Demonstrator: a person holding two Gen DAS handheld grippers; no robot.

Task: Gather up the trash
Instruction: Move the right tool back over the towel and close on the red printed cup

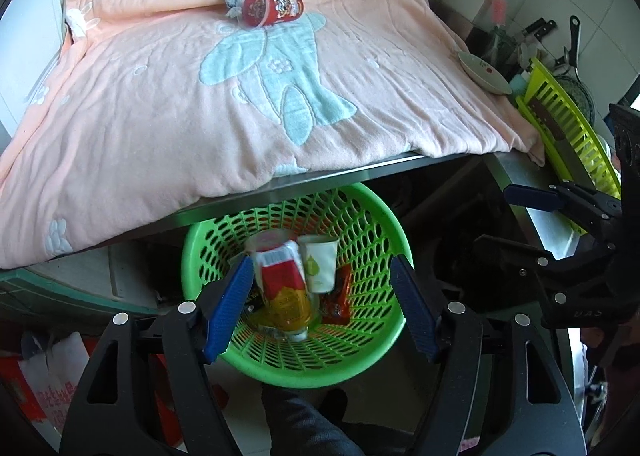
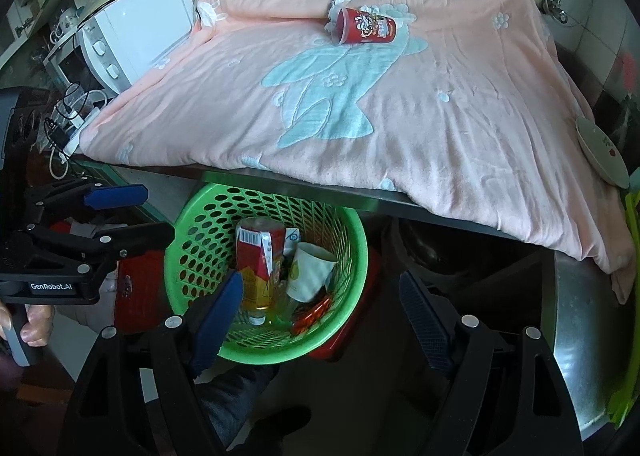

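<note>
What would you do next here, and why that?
Probably lift a gripper toward the red cup, lying on its side on the pink blanket: it seems the only trash left there. The bottle and paper cup already sit in the green basket, and both grippers look empty.

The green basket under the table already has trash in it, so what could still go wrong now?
1. The red paper cup lies on its side far back on the pink towel; a nudge might roll it away.
2. The green plastic basket sits partly under the metal table edge, so dropped trash could hit the edge and miss.
3. The white dish leans at the towel's right edge, so a tug on the towel might tip it.
</note>
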